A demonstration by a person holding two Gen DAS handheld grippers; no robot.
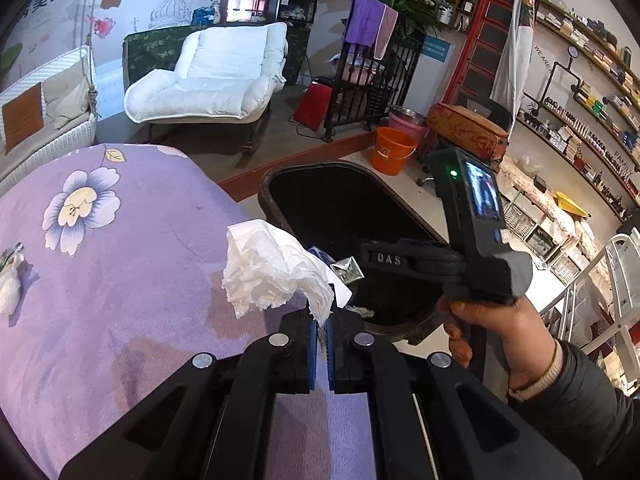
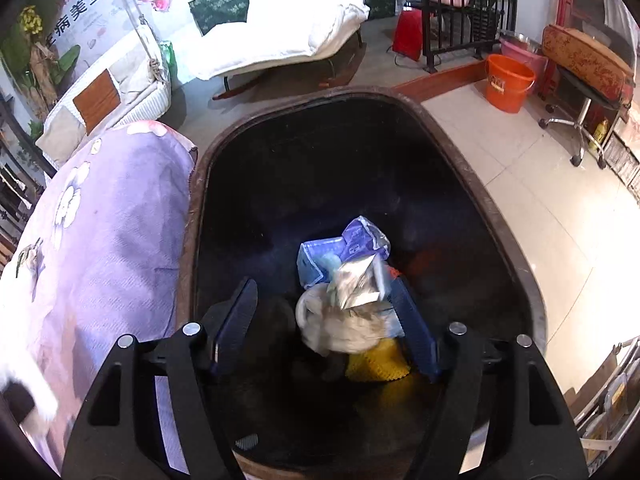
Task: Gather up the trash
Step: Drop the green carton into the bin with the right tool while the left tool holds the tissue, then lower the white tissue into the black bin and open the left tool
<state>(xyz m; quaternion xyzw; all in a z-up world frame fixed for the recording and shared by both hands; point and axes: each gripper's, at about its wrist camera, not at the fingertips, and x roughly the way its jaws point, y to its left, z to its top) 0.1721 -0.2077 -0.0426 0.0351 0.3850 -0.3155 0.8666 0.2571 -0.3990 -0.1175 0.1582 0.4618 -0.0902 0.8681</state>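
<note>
Both tools are at the bin point(image 2: 516, 248), the big dark tub that stands on the floor right beside the bed with the purple flower cover point(image 1: 100, 240). Right tool point(image 2: 320, 320) hangs over the bin's mouth with its jaws spread wide, pointing down into it. A bundle of trash point(image 2: 348, 280), with a blue packet, a shiny wrapper and something pale, sits between those jaws. It looks like it is dropping free, but the picture is blurry there, so I cannot be sure that it has left the blue pad on the right. Left tool point(image 1: 320, 328) is pinched tight on a crumpled white tissue point(image 1: 276, 268), which pokes up just at the near edge of the bin, partly over the bed.

To do this step well, hold the right tool still over the middle of the bin until the bundle has fallen clear. If it sticks, a small shake should help. Then bring the left tool past the rim before letting go, so that the tissue does not land on the bed. One more white scrap point(image 1: 10, 284) lies on the bed, far from the bin.
</note>
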